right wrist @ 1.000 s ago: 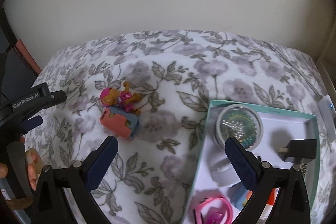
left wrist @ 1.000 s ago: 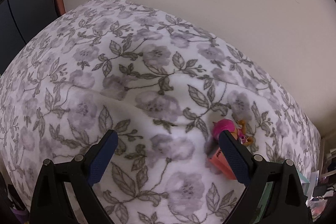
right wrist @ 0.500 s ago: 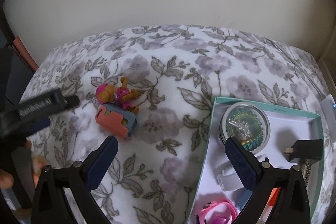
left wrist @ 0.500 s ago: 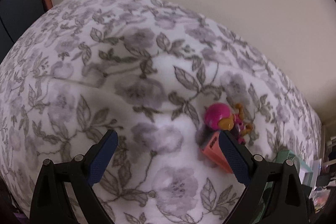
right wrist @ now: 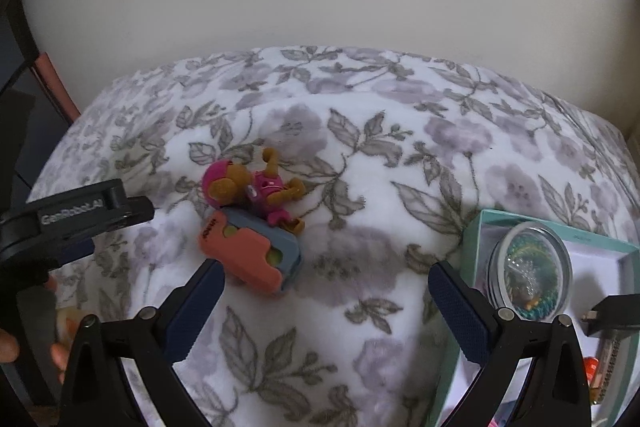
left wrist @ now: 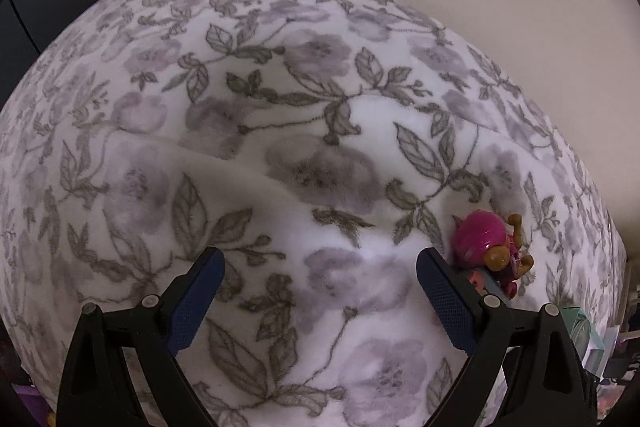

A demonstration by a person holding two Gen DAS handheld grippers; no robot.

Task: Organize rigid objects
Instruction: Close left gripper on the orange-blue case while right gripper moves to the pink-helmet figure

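pink toy figure (left wrist: 490, 247) just right of the spread-wide left gripper (left wrist: 320, 287), right gripper (right wrist: 326, 295) likewise agape, empty

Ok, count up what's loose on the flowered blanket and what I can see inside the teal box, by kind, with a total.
Toy figures on the blanket: 1
Orange and blue-grey cases on the blanket: 1
Round clear tins in the box: 1
Black plugs in the box: 1
Total clearly visible: 4

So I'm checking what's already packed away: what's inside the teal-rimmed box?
The teal-rimmed box holds a round clear-lidded tin of beads and a black plug adapter. The right hand-held gripper covers its near part, so anything there is hidden.
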